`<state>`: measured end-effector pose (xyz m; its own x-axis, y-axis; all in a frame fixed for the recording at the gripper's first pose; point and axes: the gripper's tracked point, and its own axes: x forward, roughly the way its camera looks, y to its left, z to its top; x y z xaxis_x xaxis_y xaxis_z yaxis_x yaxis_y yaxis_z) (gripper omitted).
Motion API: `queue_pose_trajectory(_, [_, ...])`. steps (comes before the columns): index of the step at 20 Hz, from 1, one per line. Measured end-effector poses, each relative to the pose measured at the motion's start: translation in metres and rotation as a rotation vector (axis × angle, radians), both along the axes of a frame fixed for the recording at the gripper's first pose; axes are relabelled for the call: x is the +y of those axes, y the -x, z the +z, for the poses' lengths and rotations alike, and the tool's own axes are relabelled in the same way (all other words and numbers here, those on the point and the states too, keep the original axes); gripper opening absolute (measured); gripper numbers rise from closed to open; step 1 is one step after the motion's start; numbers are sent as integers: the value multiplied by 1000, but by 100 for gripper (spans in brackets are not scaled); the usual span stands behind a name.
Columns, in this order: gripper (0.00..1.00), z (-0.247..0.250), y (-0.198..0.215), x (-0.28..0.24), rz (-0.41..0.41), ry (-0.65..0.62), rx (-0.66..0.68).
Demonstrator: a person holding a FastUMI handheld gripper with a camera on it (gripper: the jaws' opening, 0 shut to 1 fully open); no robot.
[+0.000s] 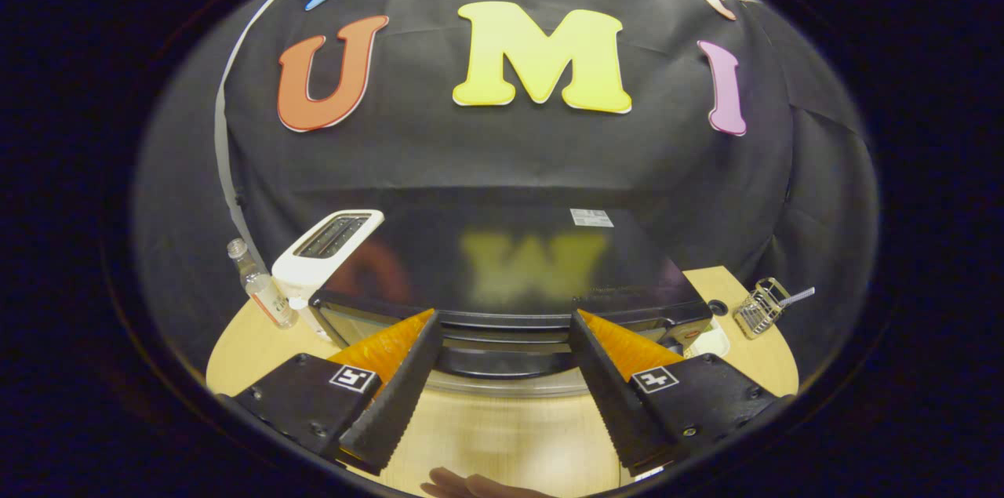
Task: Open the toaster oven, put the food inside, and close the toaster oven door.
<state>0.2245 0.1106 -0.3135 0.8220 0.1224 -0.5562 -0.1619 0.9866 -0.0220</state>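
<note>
The toaster oven is a black box with a glossy top, standing on the wooden table just ahead of me. I look down on its top and front edge. My gripper is open, and its orange-backed black fingers straddle the middle of the oven's front. Between them lie the dark door handle and a silvery bar below it; neither finger presses on them. The door's glass shows left of the left finger. I cannot tell whether the door is open a little.
A white slot toaster stands against the oven's left side, with a small clear bottle beside it. At the oven's right front corner sits a pale dish, partly hidden, and farther right a wire holder. A hand shows below the fingers.
</note>
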Motion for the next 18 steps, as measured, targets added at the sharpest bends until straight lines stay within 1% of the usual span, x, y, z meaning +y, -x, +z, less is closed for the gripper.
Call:
queue_pose_trajectory(7, [100,-5,43,-8,12,32,-46])
queue_pose_trajectory(13, [100,-23,88,-14,-1,36,-101])
queue_pose_trajectory(15, [100,-33,102,-17,-7,29,-109])
queue_pose_trajectory(18, [100,-51,121,-22,-25,-15,-100])
